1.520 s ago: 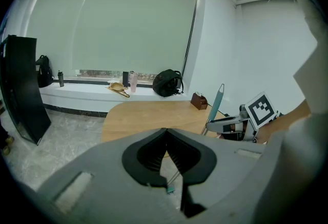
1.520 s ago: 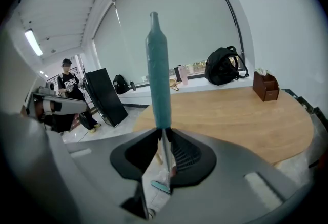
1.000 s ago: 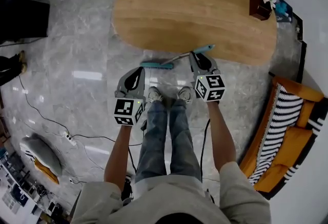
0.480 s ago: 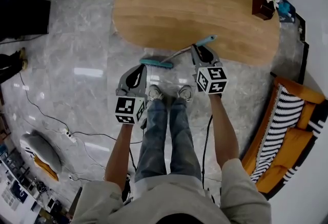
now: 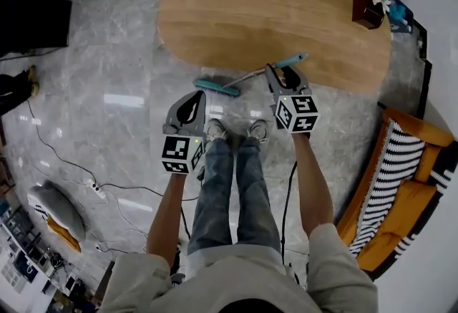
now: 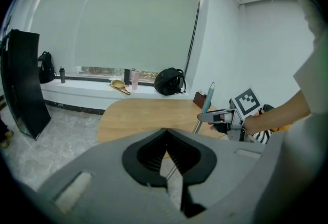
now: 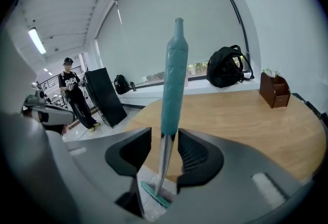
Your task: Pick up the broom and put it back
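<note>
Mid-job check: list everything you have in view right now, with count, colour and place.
broom: 1, teal grip and head, silver shaft; head on the floor, handle up by the table edge
table: 1, light wood, oval, ahead of the person
organiser box: 1, dark brown, far right end of the table
sofa: 1, orange, right of the table
striped cushion: 1, black and white, on the sofa
backpacks: 2, black, on the window ledge
panel: 1, black, standing at left
power strip: 1, white, on the floor at left, with dark cables
bystander: 1, in black, beside the panel
left tool: grey, shut, empty
right tool: grey, jaws have just been opening; broom shaft between them, gap each side
</note>
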`<action>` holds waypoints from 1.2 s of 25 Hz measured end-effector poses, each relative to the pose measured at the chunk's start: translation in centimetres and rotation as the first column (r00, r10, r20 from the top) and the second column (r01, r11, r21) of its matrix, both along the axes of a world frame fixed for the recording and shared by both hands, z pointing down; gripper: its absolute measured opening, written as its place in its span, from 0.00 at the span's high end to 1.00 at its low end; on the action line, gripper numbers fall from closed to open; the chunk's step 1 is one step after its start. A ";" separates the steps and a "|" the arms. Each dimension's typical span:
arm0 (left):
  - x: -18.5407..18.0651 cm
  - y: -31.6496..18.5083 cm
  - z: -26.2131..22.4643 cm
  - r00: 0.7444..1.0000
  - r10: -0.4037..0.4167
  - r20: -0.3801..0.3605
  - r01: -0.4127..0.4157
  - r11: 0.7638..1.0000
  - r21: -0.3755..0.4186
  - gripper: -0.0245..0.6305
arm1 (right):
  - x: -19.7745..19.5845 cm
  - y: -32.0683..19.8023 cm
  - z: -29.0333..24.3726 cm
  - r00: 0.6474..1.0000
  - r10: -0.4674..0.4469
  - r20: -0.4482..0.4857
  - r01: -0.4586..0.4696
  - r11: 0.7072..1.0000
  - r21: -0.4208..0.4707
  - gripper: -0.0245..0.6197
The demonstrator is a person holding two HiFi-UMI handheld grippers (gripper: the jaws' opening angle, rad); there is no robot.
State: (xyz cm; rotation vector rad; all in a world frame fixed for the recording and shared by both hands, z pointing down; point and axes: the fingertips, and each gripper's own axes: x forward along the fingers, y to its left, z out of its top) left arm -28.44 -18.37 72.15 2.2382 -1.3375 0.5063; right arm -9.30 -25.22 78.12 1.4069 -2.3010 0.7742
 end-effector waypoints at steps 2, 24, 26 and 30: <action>0.1 0.1 0.1 1.000 0.003 0.001 -0.003 1.000 -0.002 0.97 | 0.2 0.1 0.1 1.000 0.003 0.002 -0.003 1.000 -0.002 0.70; 1.2 0.6 0.2 1.000 0.025 0.001 -0.025 1.000 -0.002 0.97 | 1.7 1.8 1.6 0.999 0.042 -0.012 -0.042 0.998 -0.040 0.69; 1.1 0.6 0.2 1.000 0.024 0.003 -0.024 1.000 0.000 0.97 | 1.8 2.2 1.6 0.999 0.047 -0.020 -0.048 0.998 -0.035 0.70; 0.9 0.3 -0.5 1.000 0.022 0.005 -0.022 1.000 0.010 0.97 | 2.3 3.3 0.3 0.997 0.060 -0.053 -0.060 0.998 -0.005 0.78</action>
